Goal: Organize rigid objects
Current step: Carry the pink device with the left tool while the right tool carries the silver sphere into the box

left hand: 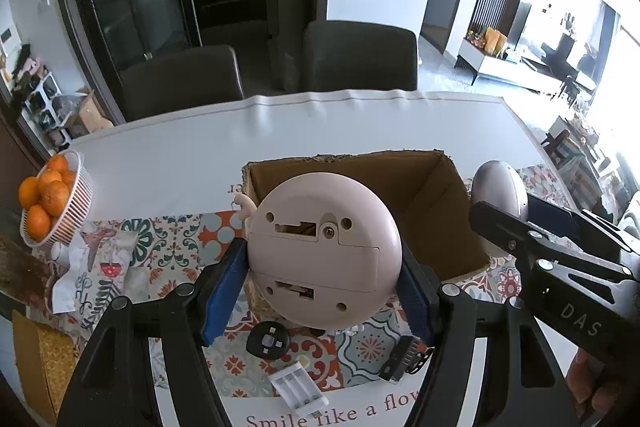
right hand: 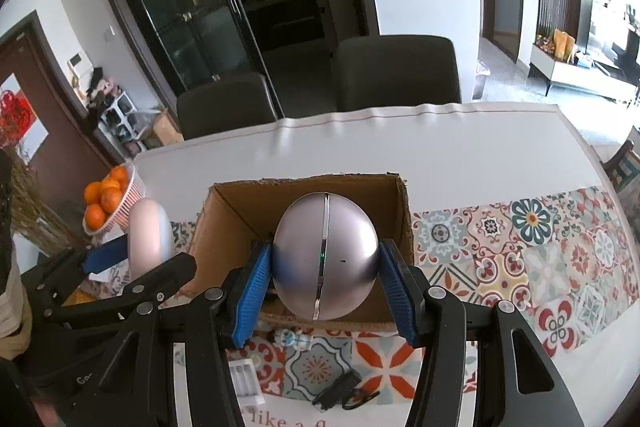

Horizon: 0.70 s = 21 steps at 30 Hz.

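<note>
Gripping a round pink device [left hand: 325, 251] between its blue pads [left hand: 224, 291], the left hand-held gripper [left hand: 320, 291] is holding it above the near left corner of an open cardboard box [left hand: 448, 211]. The device's flat underside is facing the camera, showing screw holes and a battery cover.

The right hand-held gripper [right hand: 325, 287] is clamping a silver egg-shaped device [right hand: 326, 259] between its own blue pads [right hand: 250, 293], holding it over the box's open top near the front wall. A bright seam is running down the silver shell, and a tiny green light is glowing beside it.

The box is sitting on a white surface [left hand: 168, 163] crossed by a strip of patterned tiles. Lying on the surface in front of the box are a small black round remote [left hand: 268, 340], a white battery holder [left hand: 297, 389], a black clip-like gadget [left hand: 402, 359] and a small toy figure [right hand: 292, 338].

At the far left edge of the surface, a white basket [left hand: 74, 211] is holding oranges [left hand: 46, 193]. A crumpled patterned cloth [left hand: 96, 267] is lying near it. Two dark chairs [left hand: 360, 55] are standing behind the surface.
</note>
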{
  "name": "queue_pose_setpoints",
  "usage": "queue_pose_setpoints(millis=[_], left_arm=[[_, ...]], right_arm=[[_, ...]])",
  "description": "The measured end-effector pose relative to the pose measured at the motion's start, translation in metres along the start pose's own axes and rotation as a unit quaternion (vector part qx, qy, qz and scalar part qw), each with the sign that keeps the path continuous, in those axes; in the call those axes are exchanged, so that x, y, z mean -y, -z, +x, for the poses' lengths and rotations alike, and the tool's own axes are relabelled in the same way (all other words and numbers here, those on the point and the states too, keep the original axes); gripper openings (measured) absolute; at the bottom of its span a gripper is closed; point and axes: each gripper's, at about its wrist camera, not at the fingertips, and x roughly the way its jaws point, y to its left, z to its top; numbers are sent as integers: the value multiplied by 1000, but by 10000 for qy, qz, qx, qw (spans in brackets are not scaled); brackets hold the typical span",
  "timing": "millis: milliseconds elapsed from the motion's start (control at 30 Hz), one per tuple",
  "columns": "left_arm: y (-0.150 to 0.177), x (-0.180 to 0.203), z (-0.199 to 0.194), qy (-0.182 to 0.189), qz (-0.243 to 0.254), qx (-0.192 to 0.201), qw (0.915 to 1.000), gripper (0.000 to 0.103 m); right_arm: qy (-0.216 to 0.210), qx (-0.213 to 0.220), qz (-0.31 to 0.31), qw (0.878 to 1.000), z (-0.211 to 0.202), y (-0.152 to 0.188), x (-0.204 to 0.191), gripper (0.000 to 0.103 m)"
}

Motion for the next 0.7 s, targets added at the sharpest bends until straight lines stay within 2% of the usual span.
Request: queue_pose_setpoints(millis=[200, 700], left_arm=[[-10, -3, 24, 61, 13, -281, 9996, 69], [-14, 2, 76, -158, 169, -911, 9956, 69]], right_arm=[[105, -283, -55, 9995, 20, -8, 1, 55], [429, -985, -237, 9939, 66, -9, 14, 55]])
